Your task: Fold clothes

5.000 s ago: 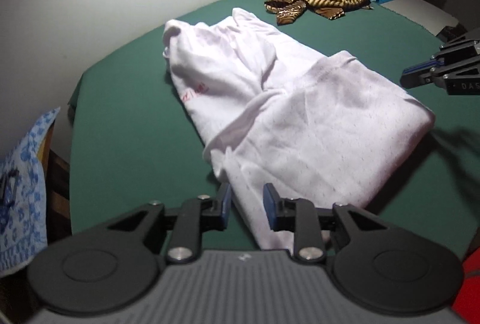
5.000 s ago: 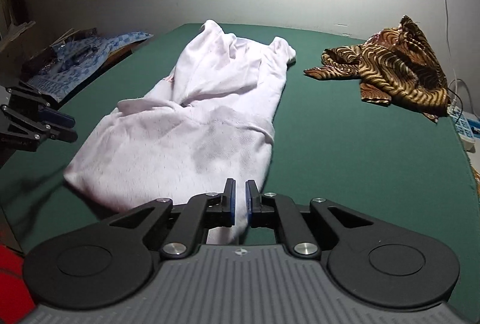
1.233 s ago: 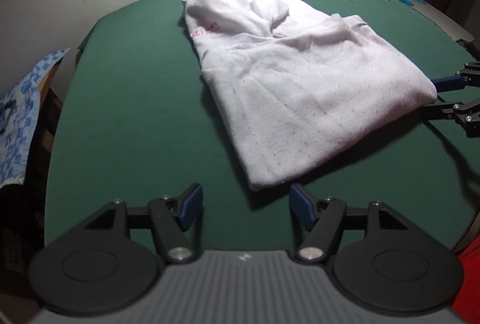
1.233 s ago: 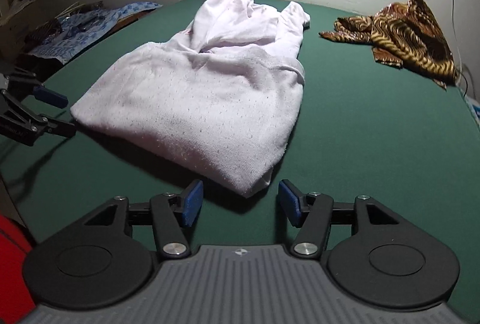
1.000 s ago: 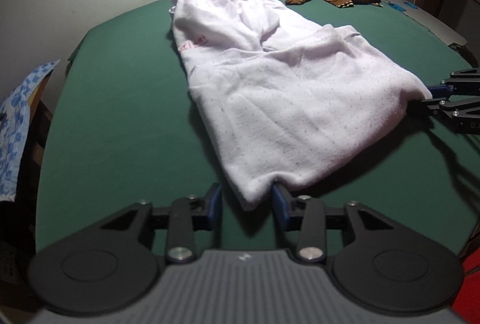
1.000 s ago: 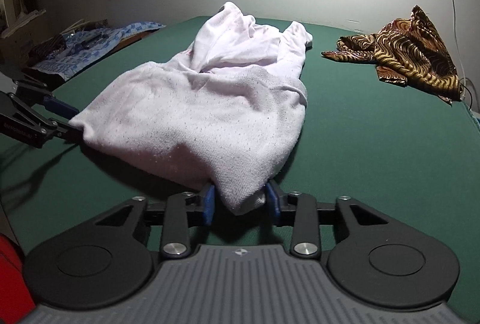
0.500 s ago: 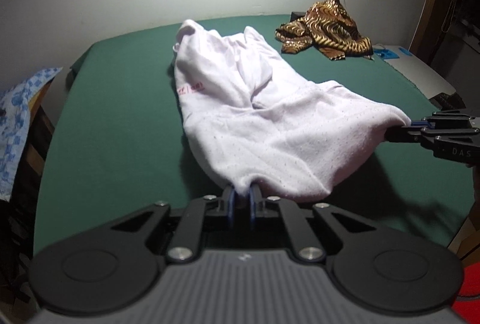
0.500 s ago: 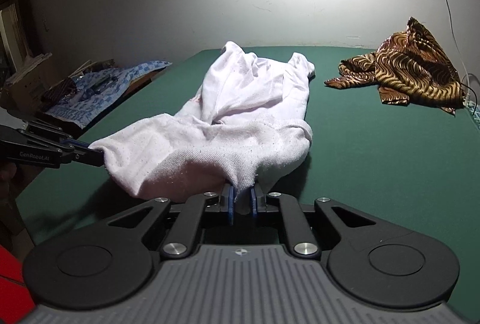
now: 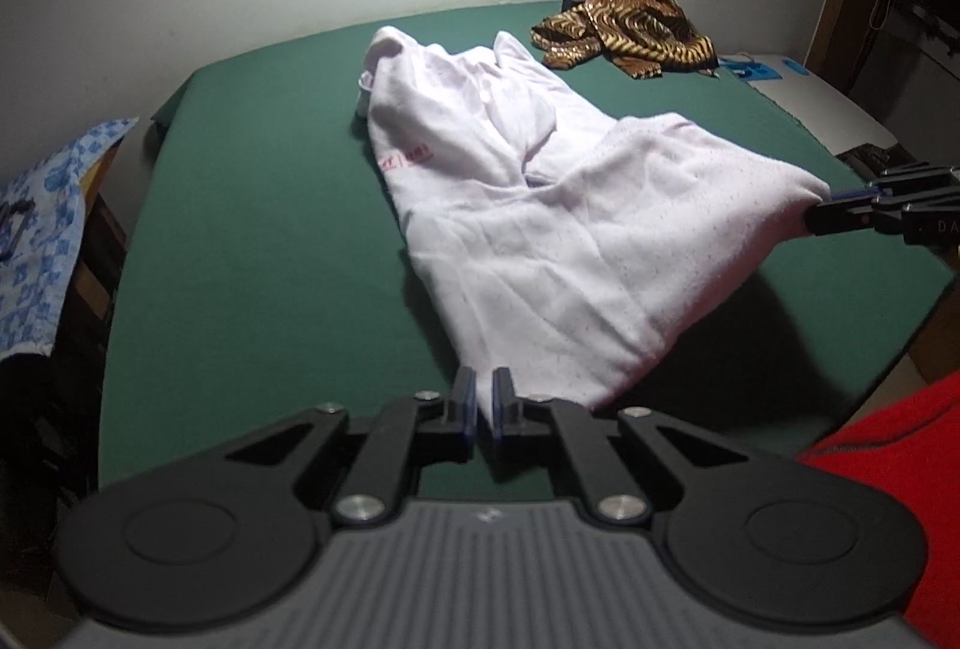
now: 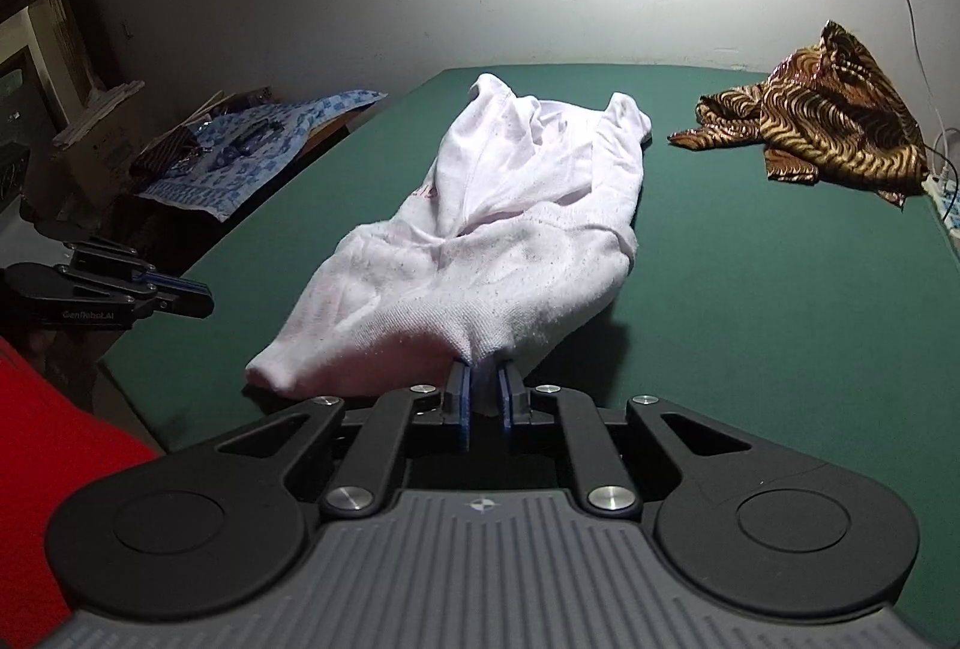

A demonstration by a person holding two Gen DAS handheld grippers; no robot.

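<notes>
The white garment (image 9: 564, 229) was lying lengthwise down the middle of the green table (image 9: 252, 241), far end bunched up near the wall, near end lifted clear of the cloth so you could see its shadow underneath. I had one near corner in each tool: the left gripper (image 9: 478, 400) had its jaws pinched nearly together on a thin bit of hem, and the right gripper (image 10: 480, 397) was clamped on a thicker wad of fabric, jaws narrow with the cloth bulging out above them. Judging from that, the step was carrying the near edge up and over toward the far end to halve the thing. To do it well I figured both corners needed to stay level and apart enough to keep the edge taut, otherwise the middle sags and the fold lands crooked. The left hold looked skimpy, so a jerk could slip it out. The striped brown-and-gold cloth (image 10: 822, 114) sat well off to the side, the blue patterned fabric (image 10: 258, 144) lay off the table's other edge
</notes>
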